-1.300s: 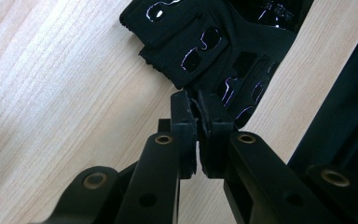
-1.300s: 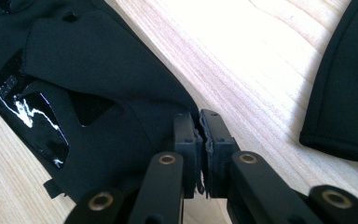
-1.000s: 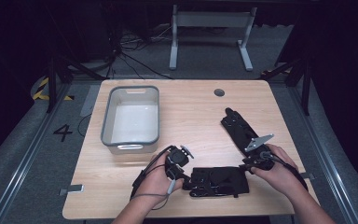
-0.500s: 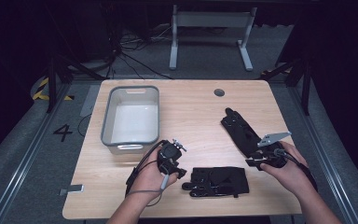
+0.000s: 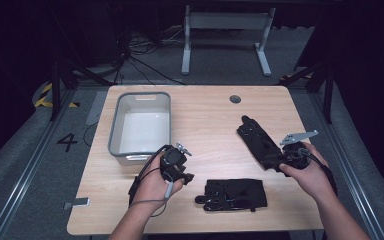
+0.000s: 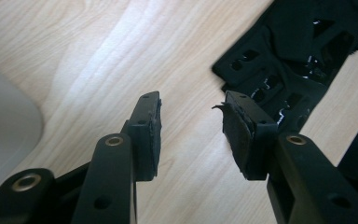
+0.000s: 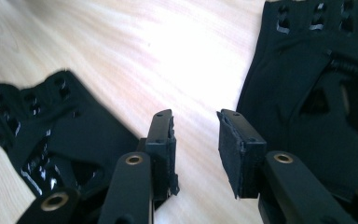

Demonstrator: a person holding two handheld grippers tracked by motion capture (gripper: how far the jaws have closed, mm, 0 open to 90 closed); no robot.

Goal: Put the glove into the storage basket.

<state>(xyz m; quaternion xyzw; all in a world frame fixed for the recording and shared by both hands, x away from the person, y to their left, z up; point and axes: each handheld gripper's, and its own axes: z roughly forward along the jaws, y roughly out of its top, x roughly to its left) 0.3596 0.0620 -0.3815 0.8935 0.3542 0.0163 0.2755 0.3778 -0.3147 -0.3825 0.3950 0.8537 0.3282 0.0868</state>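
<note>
Near glove (image 5: 235, 194) by front edge; tools apart.

High view looks down over the table (image 5: 205, 115); both claw views hover close, sharing its gloves (image 5: 235, 194).

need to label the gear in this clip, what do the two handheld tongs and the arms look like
Both tongs are black. The left tongs trail a looping black cable and end in two flat padded fingers on arms with brass-coloured rivets. The right tongs carry a grey three-cornered plate on top and a black cable. Both forearms are bare, no sleeves in view.
</note>
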